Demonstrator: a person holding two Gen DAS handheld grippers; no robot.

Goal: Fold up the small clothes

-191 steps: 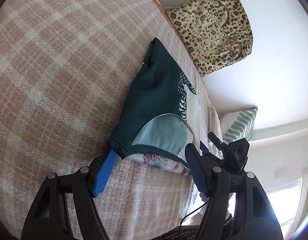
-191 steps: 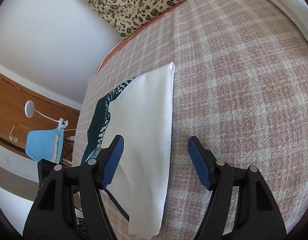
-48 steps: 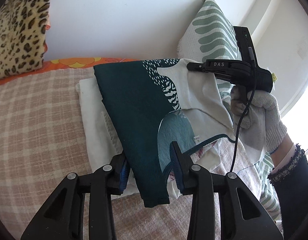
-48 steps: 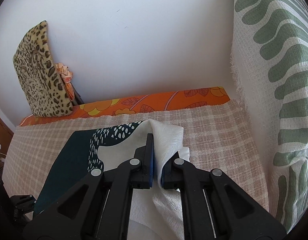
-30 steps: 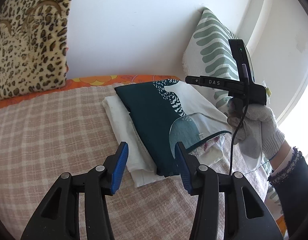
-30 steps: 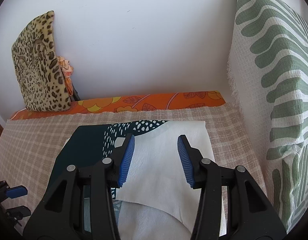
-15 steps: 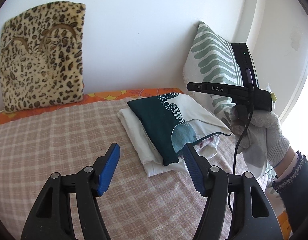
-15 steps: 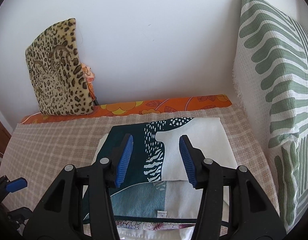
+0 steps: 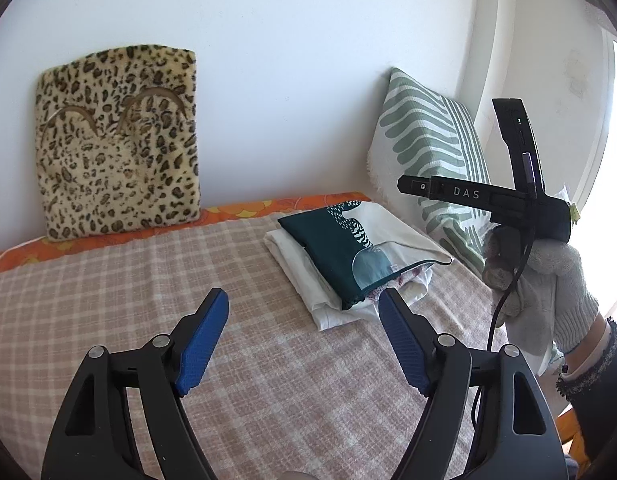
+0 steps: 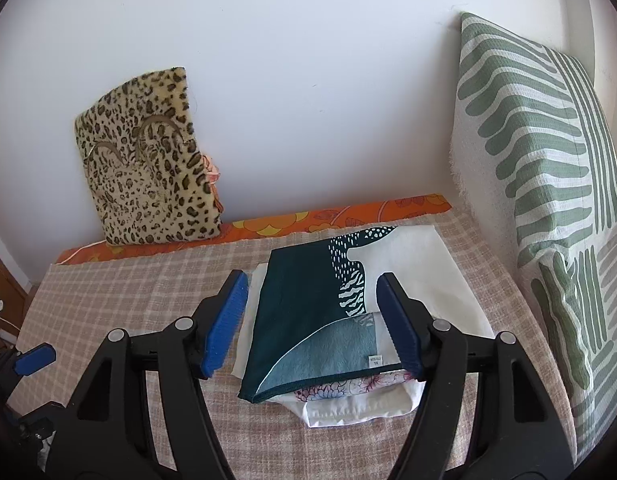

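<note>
We see the folded teal-and-white cloth (image 10: 308, 312) lying flat on top of a small stack of folded white clothes (image 9: 304, 280) on the bed's checked blanket (image 9: 108, 280), near the far right corner just beside the green leaf-patterned pillow (image 10: 540, 184). A floral garment edge (image 10: 340, 392) peeks out beneath the teal piece. Our left gripper (image 9: 304, 312) hangs above the blanket short of the stack, its jaws wide apart after just opening, with nothing between them. Our right gripper (image 10: 312, 300) sits over the stack, jaws likewise just opened wide and clear of the cloth, gripping nothing. A gloved hand (image 9: 548, 280) carries the right gripper. A leopard-print bag (image 9: 116, 140) leans on the white wall (image 10: 308, 60).
</note>
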